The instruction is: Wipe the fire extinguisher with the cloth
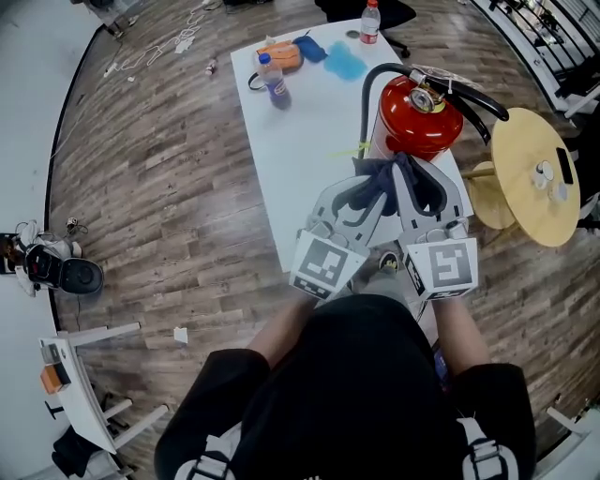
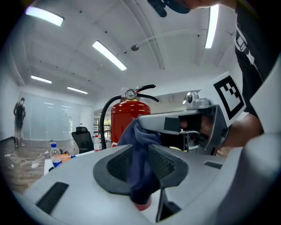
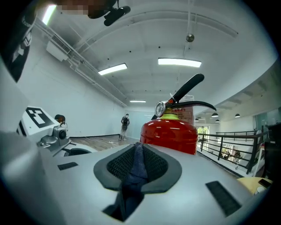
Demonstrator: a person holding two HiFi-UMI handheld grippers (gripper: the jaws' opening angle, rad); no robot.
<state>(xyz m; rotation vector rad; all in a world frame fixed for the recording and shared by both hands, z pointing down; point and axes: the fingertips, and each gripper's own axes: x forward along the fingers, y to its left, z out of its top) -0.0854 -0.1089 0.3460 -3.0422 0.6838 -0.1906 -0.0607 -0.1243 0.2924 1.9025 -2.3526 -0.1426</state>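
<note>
A red fire extinguisher (image 1: 419, 117) with a black hose and lever stands upright at the near right of the white table (image 1: 300, 159). Just in front of it, both grippers hold one dark blue cloth (image 1: 382, 172). My left gripper (image 1: 372, 190) is shut on a bunched fold of the cloth (image 2: 139, 132), which fills the gap between its pads. My right gripper (image 1: 411, 180) is shut on another part of the cloth (image 3: 137, 169), pinched thin between its pads. The extinguisher (image 3: 171, 134) rises close behind the right gripper (image 3: 138, 147) and stands a little farther behind the left gripper (image 2: 139, 148).
At the table's far end are a plastic bottle (image 1: 274, 82), a second bottle (image 1: 370, 21), an orange item (image 1: 281, 54) and a blue patch (image 1: 345, 62). A round wooden side table (image 1: 534, 173) stands right of the extinguisher. A person (image 3: 125, 125) stands far off.
</note>
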